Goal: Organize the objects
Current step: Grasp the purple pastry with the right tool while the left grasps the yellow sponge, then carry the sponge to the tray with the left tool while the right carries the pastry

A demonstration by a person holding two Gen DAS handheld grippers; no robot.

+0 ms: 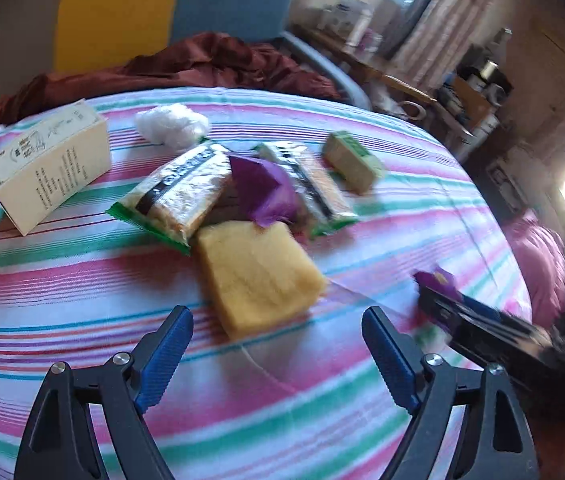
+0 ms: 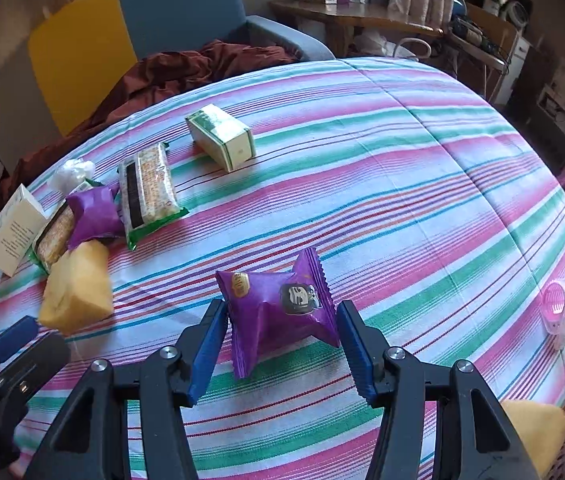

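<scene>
Currently your right gripper [image 2: 281, 322] is clamped on a purple packet [image 2: 278, 304], crinkled, pinched at both sides, above the striped cloth [image 2: 402, 184]. Your left gripper [image 1: 277, 354] is spread wide, holding nothing, sponge [image 1: 256, 274] just ahead. Cluster at left: white box [image 2: 12, 234], two cracker packs [image 2: 148, 192], second purple packet [image 2: 94, 214]. Green box [image 2: 222, 136] apart. Pink roller [image 2: 564, 306] sits near the right edge.
</scene>
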